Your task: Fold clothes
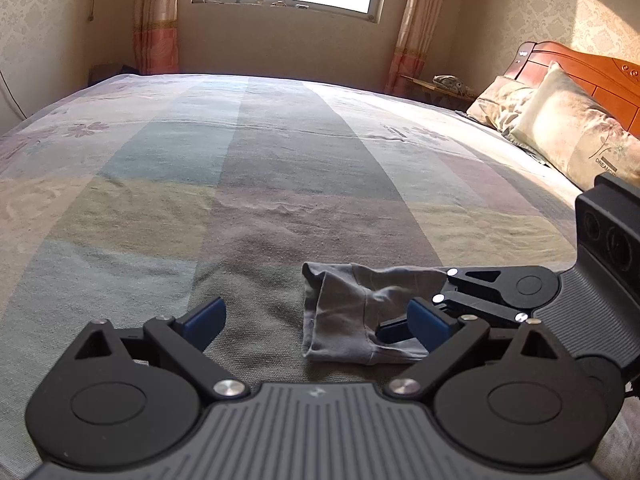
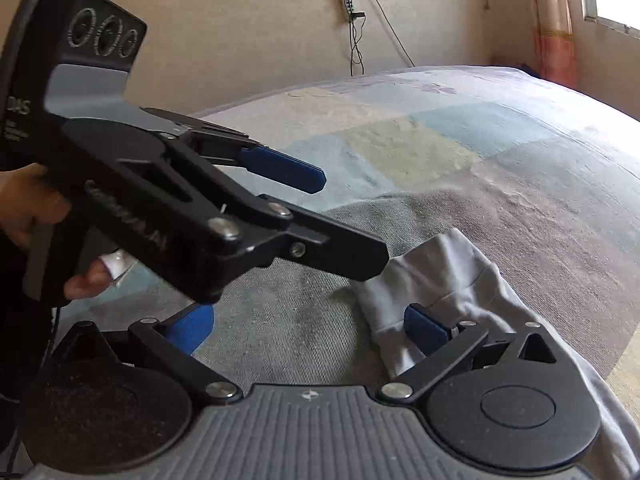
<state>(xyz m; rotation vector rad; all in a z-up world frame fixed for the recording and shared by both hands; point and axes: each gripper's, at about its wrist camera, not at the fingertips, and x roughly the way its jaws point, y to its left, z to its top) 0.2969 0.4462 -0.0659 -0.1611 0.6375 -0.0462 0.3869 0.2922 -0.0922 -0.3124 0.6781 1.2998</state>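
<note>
Grey garment (image 1: 348, 312), possibly shorts, bunched on bedspread (image 1: 256, 160) | left gripper (image 1: 316, 320) spread, empty | right gripper (image 2: 308, 328) spread, one pad touching cloth | flatten before folding.

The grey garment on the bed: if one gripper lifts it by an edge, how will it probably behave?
The grey garment is thin and creased, so it would probably hang limp and unfold. It looks light, so a push may bunch it or slide it along the woven bedsheet. With both the left gripper and the right gripper open, nothing holds it.
</note>
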